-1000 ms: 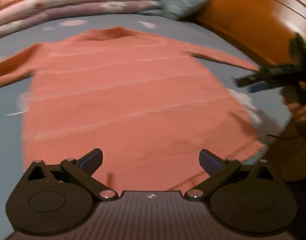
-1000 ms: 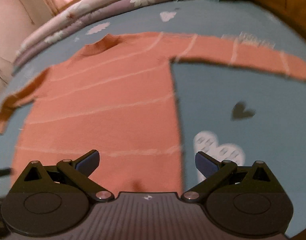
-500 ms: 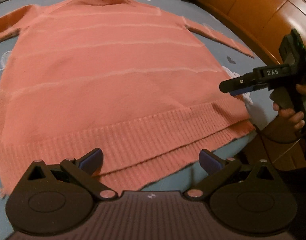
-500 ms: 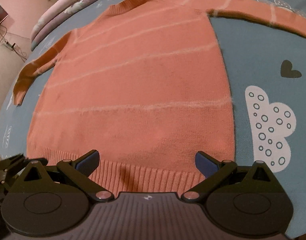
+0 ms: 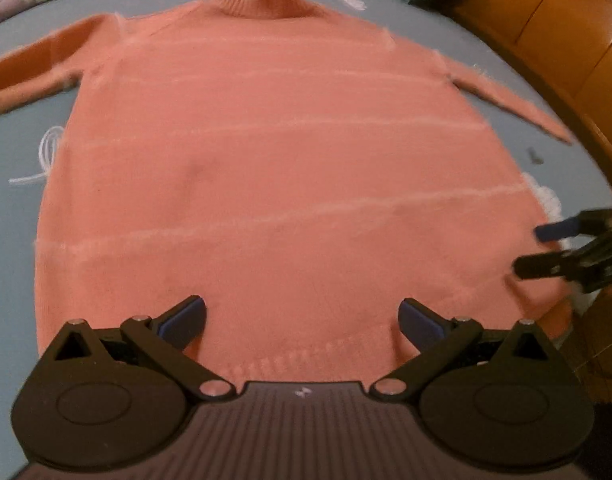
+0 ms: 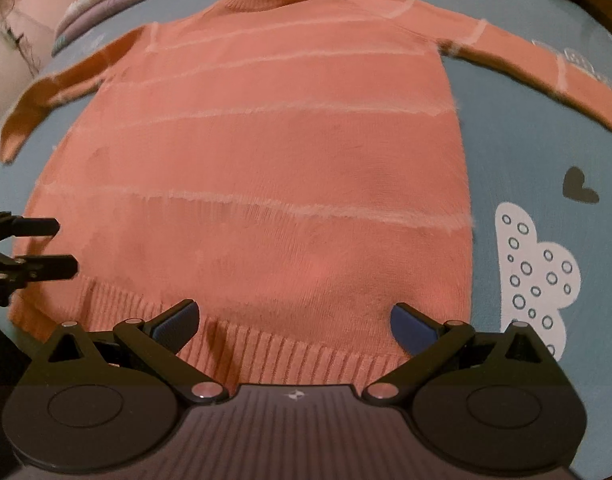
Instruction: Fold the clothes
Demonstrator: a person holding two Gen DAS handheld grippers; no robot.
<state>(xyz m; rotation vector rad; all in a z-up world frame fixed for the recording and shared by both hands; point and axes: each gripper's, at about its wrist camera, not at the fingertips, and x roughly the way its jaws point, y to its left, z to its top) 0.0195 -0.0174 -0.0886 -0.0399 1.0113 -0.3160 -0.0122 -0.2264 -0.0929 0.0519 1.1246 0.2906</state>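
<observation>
In the left wrist view, the salmon sweater (image 5: 274, 184) lies flat and face up on the blue bedsheet (image 5: 14, 216), collar toward the far edge by the quilts and pillow, ribbed hem at the near edge. The left gripper (image 5: 302, 318) hovers over the hem's middle with its jaws spread wide, holding nothing. The right gripper (image 5: 546, 250) reaches in from the right edge near the hem's right corner, also parted and empty. A likely slip here: pinching only the top knit layer, so the back layer drags and the fold skews. In the right wrist view, the right gripper (image 6: 292, 322) sits low over the hem (image 6: 290, 360), released, pointing up the sweater's body toward the collar. The left gripper (image 6: 46, 246) enters at the left edge, level with the hem's left corner; uneven lifting between the two would twist the sleeves.
</observation>
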